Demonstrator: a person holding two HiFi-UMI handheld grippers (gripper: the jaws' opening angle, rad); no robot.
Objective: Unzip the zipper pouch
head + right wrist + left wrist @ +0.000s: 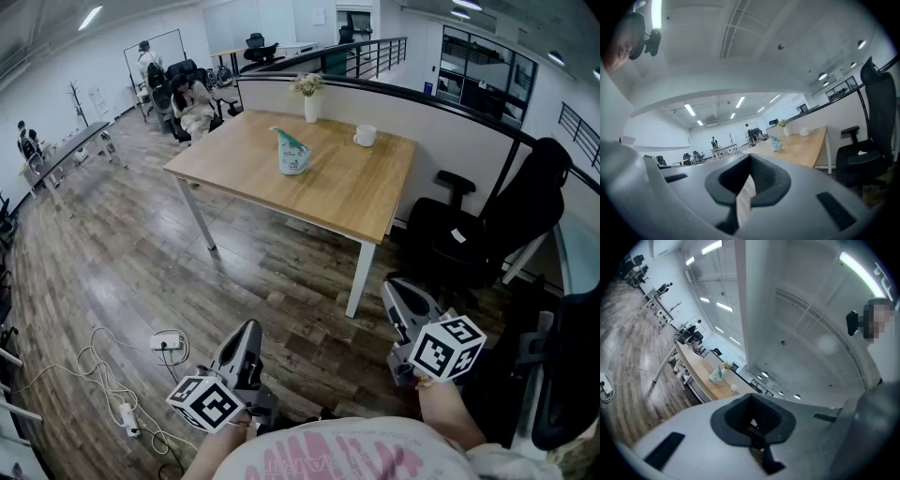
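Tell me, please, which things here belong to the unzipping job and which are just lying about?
Job: pale green zipper pouch; left gripper and right gripper, both shut.
Lying about: white mug; white flower vase; black office chair; white power strip.

Cool, even light falls from ceiling strip lights [690,109], with soft shadows under the table [347,187]. Every view bulges fisheye-wise; both gripper views darken at the corners, and the left one blurs the floor [623,362]
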